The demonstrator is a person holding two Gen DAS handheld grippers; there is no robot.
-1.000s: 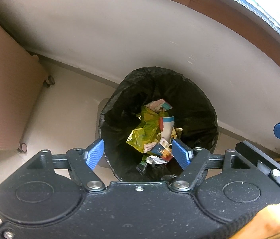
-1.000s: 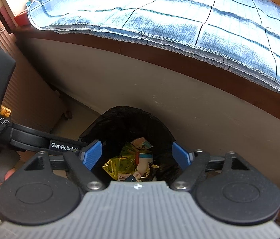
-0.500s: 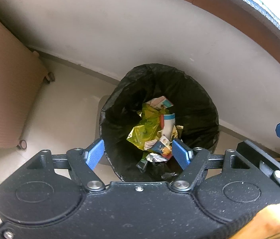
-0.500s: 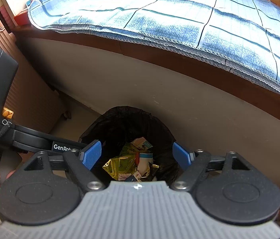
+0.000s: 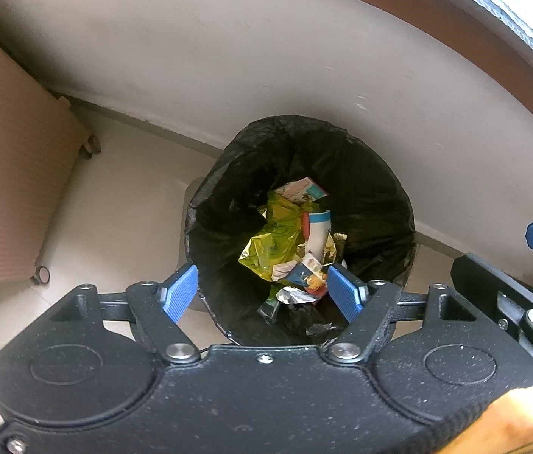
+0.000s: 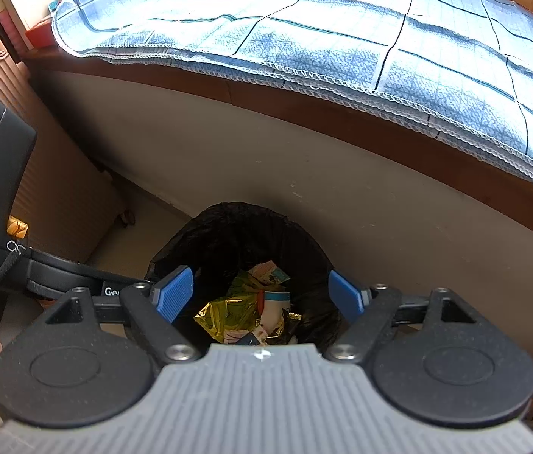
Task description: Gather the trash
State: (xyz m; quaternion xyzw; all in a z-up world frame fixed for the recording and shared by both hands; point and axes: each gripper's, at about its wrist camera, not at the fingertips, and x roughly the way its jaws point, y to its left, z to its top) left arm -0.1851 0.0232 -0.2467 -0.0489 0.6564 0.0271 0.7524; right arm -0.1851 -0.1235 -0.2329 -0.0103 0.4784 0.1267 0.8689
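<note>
My left gripper (image 5: pixel 262 295) and right gripper (image 6: pixel 262 295) hang over black-lined bin (image 5: pixel 372 189), both wide apart, empty. Crumpled wrappers (image 5: pixel 274 249) lie inside.

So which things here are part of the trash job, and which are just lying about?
Part of the job:
bin
wrappers
carton

Just there:
suitcase
bed cover

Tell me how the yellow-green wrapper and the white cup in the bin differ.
The yellow-green wrapper is shiny, crumpled foil; the white cup is matte and keeps its tube shape. The wrapper spreads wider; the cup looks narrower, with a blue band. Both lie together in the black-lined bin, gripped by neither hand-held gripper.
</note>
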